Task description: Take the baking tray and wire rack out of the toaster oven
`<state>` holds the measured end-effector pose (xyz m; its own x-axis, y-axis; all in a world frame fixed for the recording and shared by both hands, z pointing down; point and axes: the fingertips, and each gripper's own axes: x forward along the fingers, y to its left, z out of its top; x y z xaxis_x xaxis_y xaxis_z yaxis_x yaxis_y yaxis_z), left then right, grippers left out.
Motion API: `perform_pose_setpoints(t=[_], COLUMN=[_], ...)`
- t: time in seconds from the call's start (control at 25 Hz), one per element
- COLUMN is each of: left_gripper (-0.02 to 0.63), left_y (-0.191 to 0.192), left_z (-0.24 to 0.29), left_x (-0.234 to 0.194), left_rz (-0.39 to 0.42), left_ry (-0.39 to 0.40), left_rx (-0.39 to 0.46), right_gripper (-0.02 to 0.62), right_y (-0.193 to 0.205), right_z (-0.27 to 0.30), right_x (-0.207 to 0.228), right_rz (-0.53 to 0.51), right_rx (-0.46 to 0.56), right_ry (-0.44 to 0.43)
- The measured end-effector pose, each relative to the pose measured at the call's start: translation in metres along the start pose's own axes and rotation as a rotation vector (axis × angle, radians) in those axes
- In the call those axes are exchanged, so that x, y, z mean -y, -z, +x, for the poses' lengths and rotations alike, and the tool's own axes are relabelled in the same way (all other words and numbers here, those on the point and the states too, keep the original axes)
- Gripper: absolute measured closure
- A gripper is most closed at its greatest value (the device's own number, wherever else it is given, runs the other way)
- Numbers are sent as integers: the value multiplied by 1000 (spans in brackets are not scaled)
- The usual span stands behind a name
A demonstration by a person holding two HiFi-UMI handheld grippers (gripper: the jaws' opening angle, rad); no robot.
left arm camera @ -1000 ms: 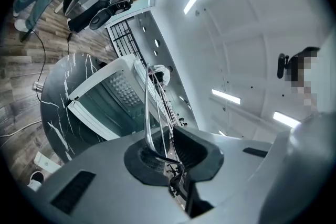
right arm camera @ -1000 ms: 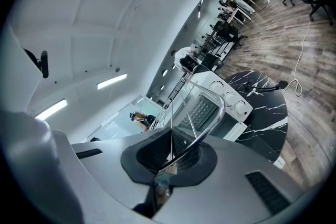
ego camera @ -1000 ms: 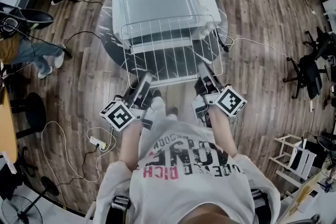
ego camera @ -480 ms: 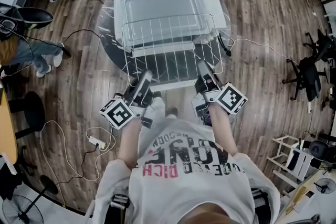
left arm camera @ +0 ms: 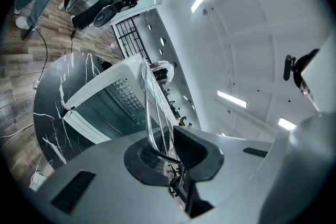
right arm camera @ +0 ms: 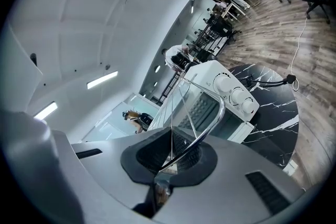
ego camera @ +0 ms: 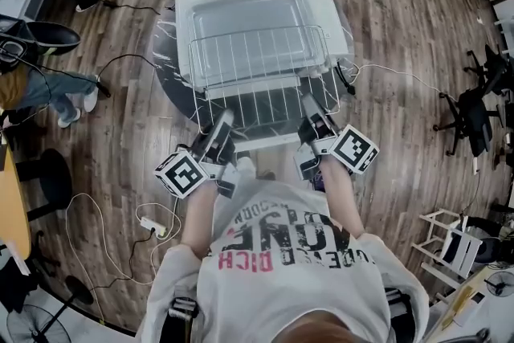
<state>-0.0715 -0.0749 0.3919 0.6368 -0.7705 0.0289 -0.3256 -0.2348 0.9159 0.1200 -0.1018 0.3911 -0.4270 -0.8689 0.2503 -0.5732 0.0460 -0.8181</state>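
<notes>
The left gripper (ego camera: 222,121) and right gripper (ego camera: 308,107) each pinch the near rim of the wire rack (ego camera: 257,64), whose smooth, thin chrome rods could slip or twist in that grip if the hands move unevenly. Ahead and below, its far edge may snag the shallow, dull-metal baking tray (ego camera: 241,12) lying atop the boxy white toaster oven (ego camera: 336,28) on the round black marbled counter (ego camera: 165,60)

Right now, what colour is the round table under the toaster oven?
The table is black with white marble veins, clearest in the right gripper view.
</notes>
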Motion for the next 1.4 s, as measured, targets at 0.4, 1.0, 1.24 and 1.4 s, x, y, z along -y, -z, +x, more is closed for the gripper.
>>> perform_pose_setpoints(t=[0.4, 1.0, 1.24, 1.4], left_gripper=[584, 584, 584, 584], left_y=[-18, -38, -42, -44], left_z=[15, 26, 30, 31], left_x=[-14, -25, -27, -29], left_rz=[-29, -50, -53, -48], left_ry=[-25, -25, -9, -10], left_rx=[-20, -25, -27, -30], right_gripper=[594, 594, 594, 594], right_y=[-4, -7, -9, -9], right_z=[26, 48, 56, 55], right_x=[1, 0, -1, 4], right_rz=[19, 36, 25, 38], right_rx=[-15, -15, -8, -9], right_ry=[15, 33, 3, 36])
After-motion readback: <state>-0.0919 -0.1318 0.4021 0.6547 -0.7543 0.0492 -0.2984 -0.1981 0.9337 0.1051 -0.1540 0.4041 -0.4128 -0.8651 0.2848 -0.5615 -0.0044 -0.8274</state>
